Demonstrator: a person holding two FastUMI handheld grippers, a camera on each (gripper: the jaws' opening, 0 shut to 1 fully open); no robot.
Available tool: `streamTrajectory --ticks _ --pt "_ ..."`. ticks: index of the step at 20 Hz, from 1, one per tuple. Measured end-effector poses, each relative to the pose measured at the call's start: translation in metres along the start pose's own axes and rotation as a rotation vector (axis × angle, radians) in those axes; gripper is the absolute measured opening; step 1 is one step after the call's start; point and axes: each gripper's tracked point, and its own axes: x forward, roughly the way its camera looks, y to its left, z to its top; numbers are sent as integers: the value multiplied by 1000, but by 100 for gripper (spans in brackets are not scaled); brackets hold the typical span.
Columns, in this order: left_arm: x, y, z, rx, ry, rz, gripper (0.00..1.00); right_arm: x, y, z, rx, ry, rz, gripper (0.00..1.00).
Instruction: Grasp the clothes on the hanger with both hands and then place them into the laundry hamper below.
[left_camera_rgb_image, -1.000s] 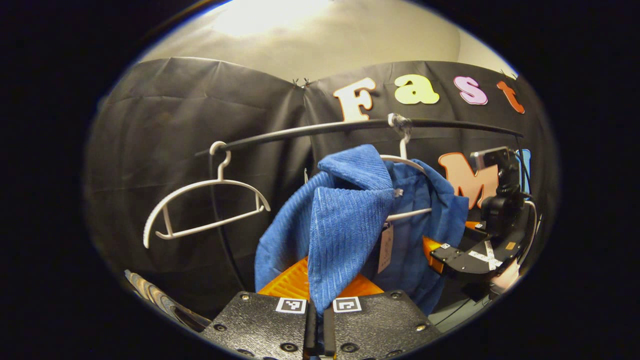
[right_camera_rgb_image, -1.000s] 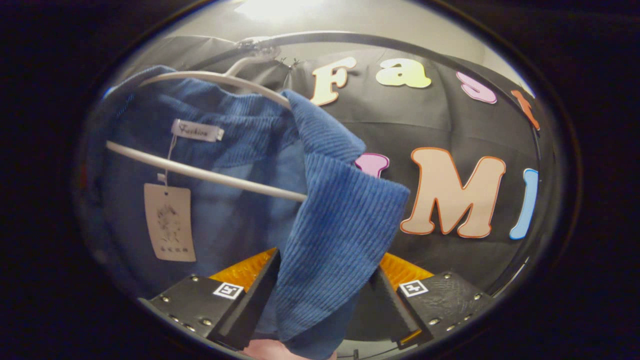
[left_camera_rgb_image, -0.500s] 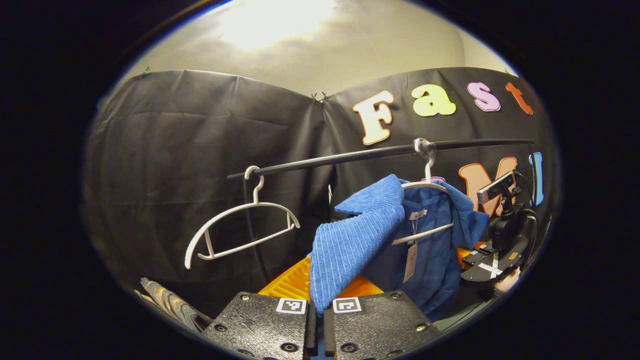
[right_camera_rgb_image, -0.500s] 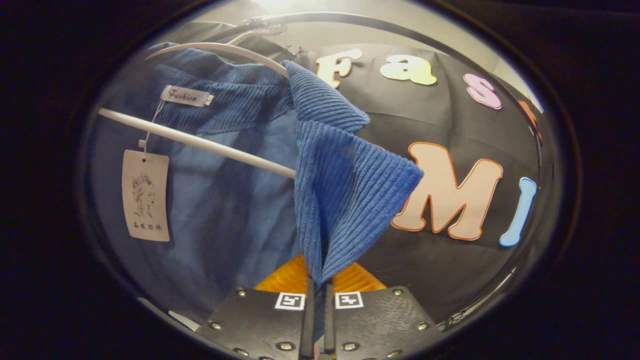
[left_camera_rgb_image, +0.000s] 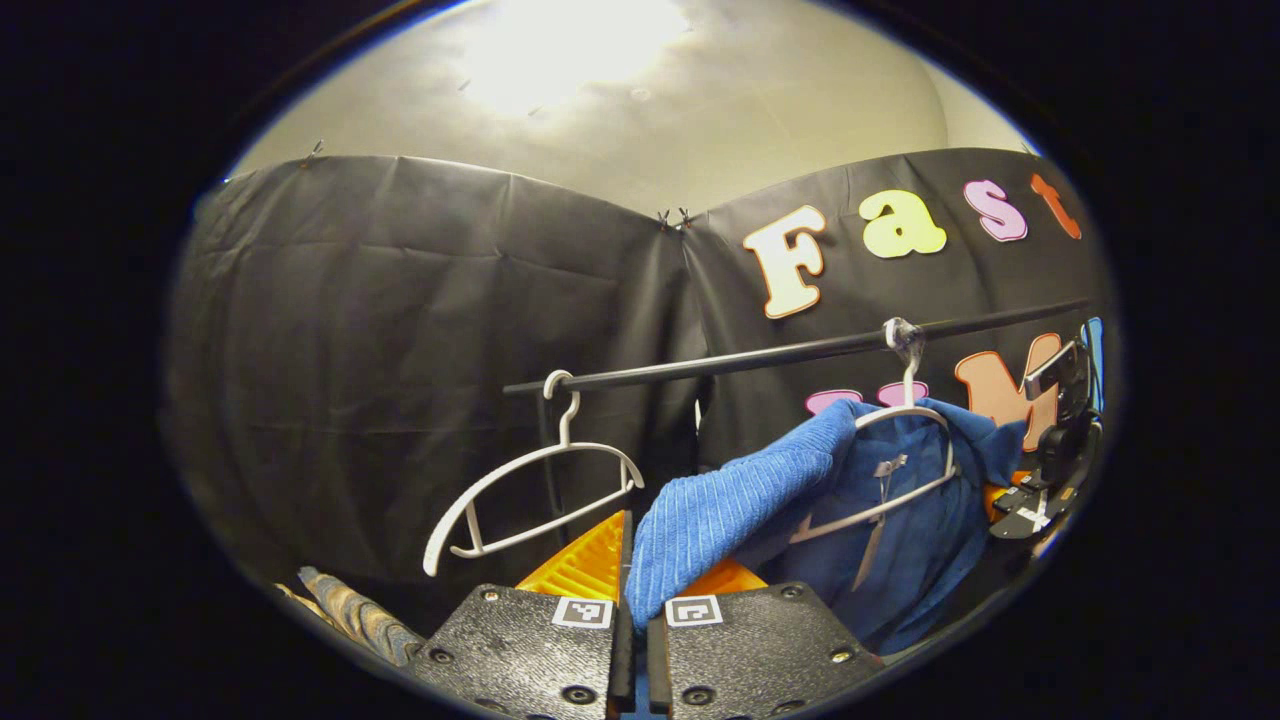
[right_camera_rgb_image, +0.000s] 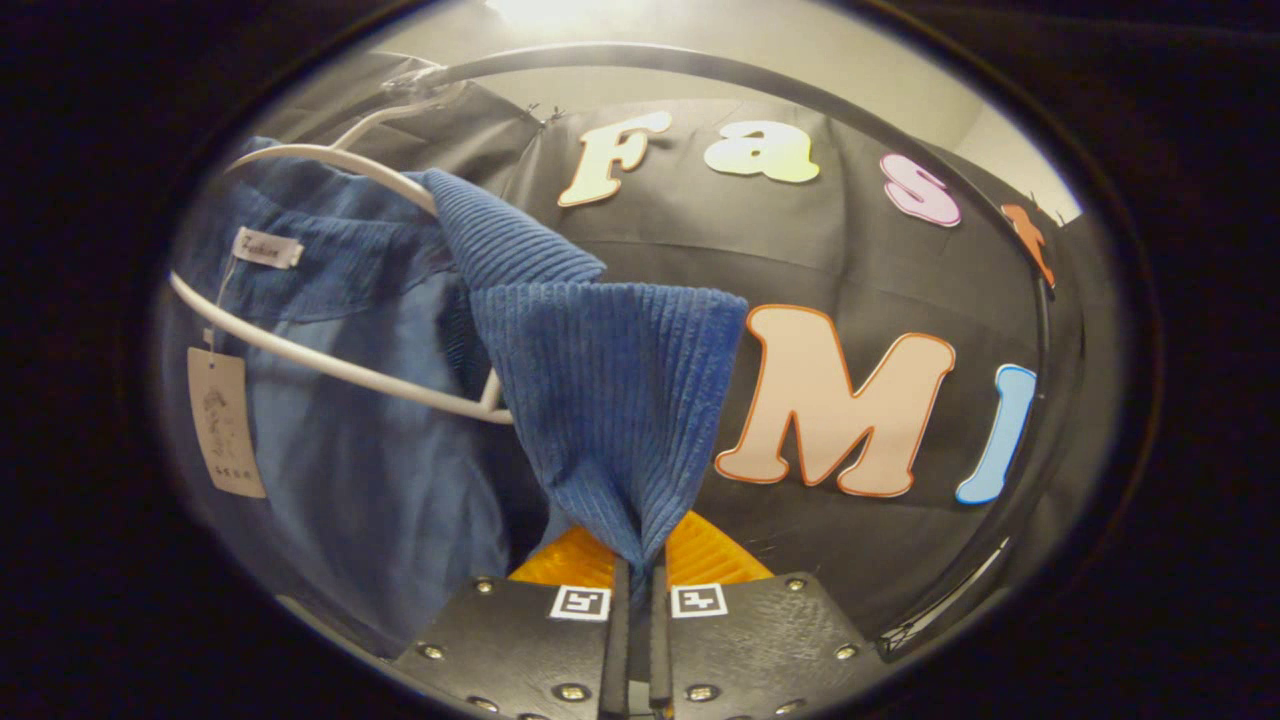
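- The left gripper (left_camera_rgb_image: 632, 612), at the bottom centre of the left gripper view, has its two fingers closed on a fold of the blue garment (left_camera_rgb_image: 720, 505); the cloth runs from the fingers up to the right, toward the white hanger (left_camera_rgb_image: 905, 470).
- The right gripper (right_camera_rgb_image: 632, 590), at the bottom centre of the right gripper view, is also clamped on the blue garment (right_camera_rgb_image: 610, 400), with a ribbed fold coming out just above its fingers.
- The garment is not yet free: in the right gripper view its collar part is draped over the arm of the white hanger (right_camera_rgb_image: 330, 165) in the upper left, and the lower bar crosses in front of the cloth.
- The hanger hangs by its hook on the black rail (left_camera_rgb_image: 800, 352), which crosses the right half of the left gripper view. An empty hanger (left_camera_rgb_image: 530, 490) hangs on the same rail, to the left of centre.
- A paper tag (right_camera_rgb_image: 225, 420) hangs on the inside of the garment, at the left of the right gripper view.
- Risk: if both grippers pull outward at the same time, the cloth may tighten over the hanger's shoulders and drag the hanger along the rail, or lift its hook off.
- Risk: each grip holds only a narrow fold, so a strong pull may let the cloth slip out of the fingers.
- The hamper cannot be identified with certainty; a striped object (left_camera_rgb_image: 350, 610) sits at the lower left of the left gripper view.
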Motion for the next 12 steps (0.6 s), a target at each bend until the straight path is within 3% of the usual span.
streamTrajectory --ticks 12 --pt "24 36 16 59 -62 61 5 28 -25 24 71 -57 -59 8"
